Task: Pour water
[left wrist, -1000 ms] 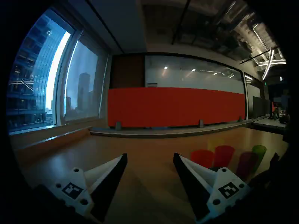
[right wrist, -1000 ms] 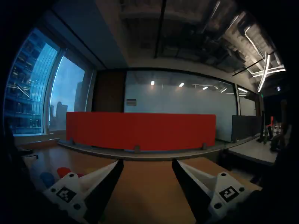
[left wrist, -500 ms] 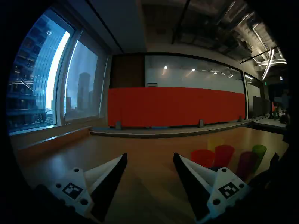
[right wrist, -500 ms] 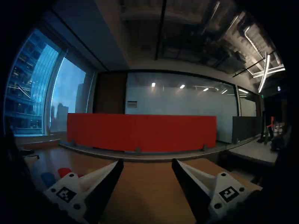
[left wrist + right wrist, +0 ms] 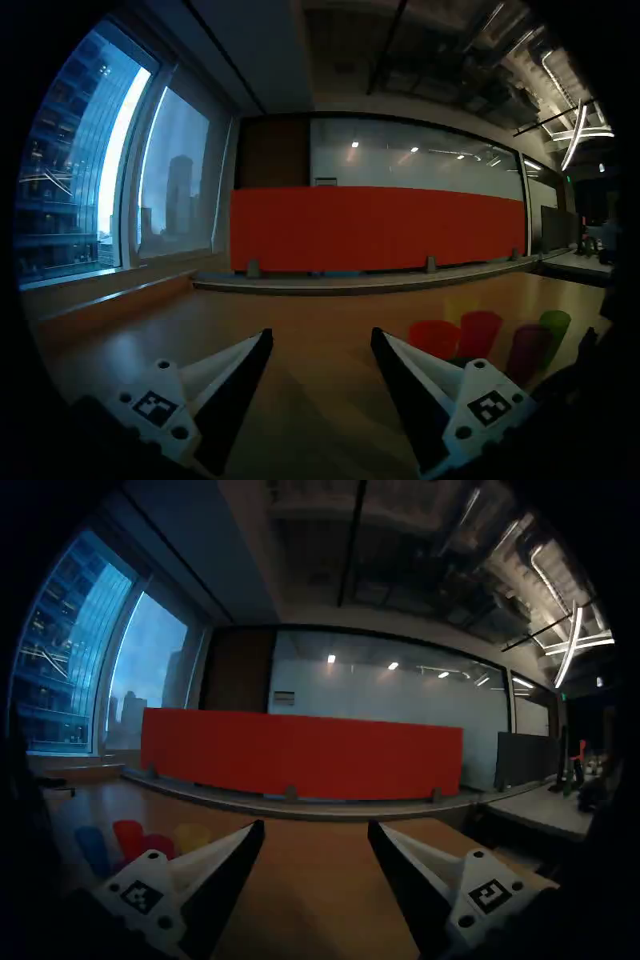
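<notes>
In the left gripper view my left gripper (image 5: 320,340) is open and empty over the wooden table (image 5: 320,316). To its right stand plastic cups: an orange-red cup (image 5: 434,336), a red cup (image 5: 480,332), a purple cup (image 5: 528,350), a green cup (image 5: 554,324) and a faint yellow cup (image 5: 458,308). In the right gripper view my right gripper (image 5: 316,832) is open and empty too. To its left are a blue cup (image 5: 92,848), a red cup (image 5: 128,838), a magenta cup (image 5: 158,845) and a yellow cup (image 5: 190,836).
A long red divider panel (image 5: 376,228) runs across the back of the table, with a glass wall behind. Tall windows (image 5: 88,184) fill the left side. Another desk (image 5: 544,804) with small objects stands at the right.
The right gripper has tilted or risen, so the cups at its left stand higher and fuller in its view. The left gripper has not moved.
</notes>
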The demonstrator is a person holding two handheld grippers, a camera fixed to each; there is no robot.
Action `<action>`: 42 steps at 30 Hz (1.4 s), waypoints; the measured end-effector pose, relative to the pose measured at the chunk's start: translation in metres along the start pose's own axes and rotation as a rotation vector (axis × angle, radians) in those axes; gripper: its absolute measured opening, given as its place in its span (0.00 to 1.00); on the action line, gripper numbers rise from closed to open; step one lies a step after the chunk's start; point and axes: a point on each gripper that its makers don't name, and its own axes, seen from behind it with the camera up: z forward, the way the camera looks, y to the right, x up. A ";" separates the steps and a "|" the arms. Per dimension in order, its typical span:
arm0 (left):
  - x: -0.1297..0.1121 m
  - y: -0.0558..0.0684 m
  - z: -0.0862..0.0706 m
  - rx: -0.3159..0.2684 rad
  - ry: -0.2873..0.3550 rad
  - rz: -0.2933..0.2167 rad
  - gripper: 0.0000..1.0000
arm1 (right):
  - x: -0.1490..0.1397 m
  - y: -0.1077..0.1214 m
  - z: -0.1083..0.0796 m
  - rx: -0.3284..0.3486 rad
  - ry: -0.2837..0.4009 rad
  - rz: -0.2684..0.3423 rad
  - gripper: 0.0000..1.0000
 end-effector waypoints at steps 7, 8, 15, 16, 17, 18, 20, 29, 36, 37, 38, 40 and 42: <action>0.000 0.000 0.000 0.000 0.000 0.000 0.91 | -0.013 -0.002 0.009 0.003 0.011 0.005 1.00; 0.000 0.000 0.000 0.000 0.000 0.000 0.91 | -0.015 -0.002 0.011 0.002 0.010 0.004 1.00; 0.000 0.000 0.000 0.000 0.000 0.000 0.91 | -0.028 0.000 0.017 -0.004 0.010 0.029 1.00; 0.000 0.000 0.000 0.000 0.000 0.000 0.91 | -0.031 0.000 0.017 -0.004 0.009 0.030 1.00; 0.000 0.000 0.000 0.000 0.000 0.000 0.91 | -0.033 0.000 0.017 -0.004 0.008 0.030 1.00; 0.000 0.000 0.000 0.000 0.000 0.000 0.91 | -0.035 0.001 0.017 -0.004 0.008 0.028 1.00; 0.000 0.000 0.000 0.000 0.000 0.000 0.91 | -0.039 0.001 0.017 -0.005 0.006 0.023 1.00; 0.000 0.000 0.000 0.000 0.000 0.000 0.91 | -0.055 0.009 0.021 -0.020 -0.010 0.055 1.00; 0.000 0.000 -0.001 0.000 0.000 0.000 0.91 | -0.069 0.014 0.024 -0.030 -0.038 0.065 1.00; 0.000 0.000 -0.001 0.000 0.000 0.000 0.91 | -0.071 0.014 0.025 -0.031 -0.043 0.068 1.00; 0.000 0.000 0.000 0.000 0.000 0.000 0.91 | -0.074 0.015 0.025 -0.031 -0.048 0.071 1.00; 0.000 0.000 0.000 0.000 0.000 0.000 0.91 | -0.077 0.015 0.025 -0.032 -0.055 0.073 1.00; 0.000 0.000 0.000 0.000 0.000 0.000 0.91 | -0.080 0.015 0.025 -0.033 -0.063 0.071 1.00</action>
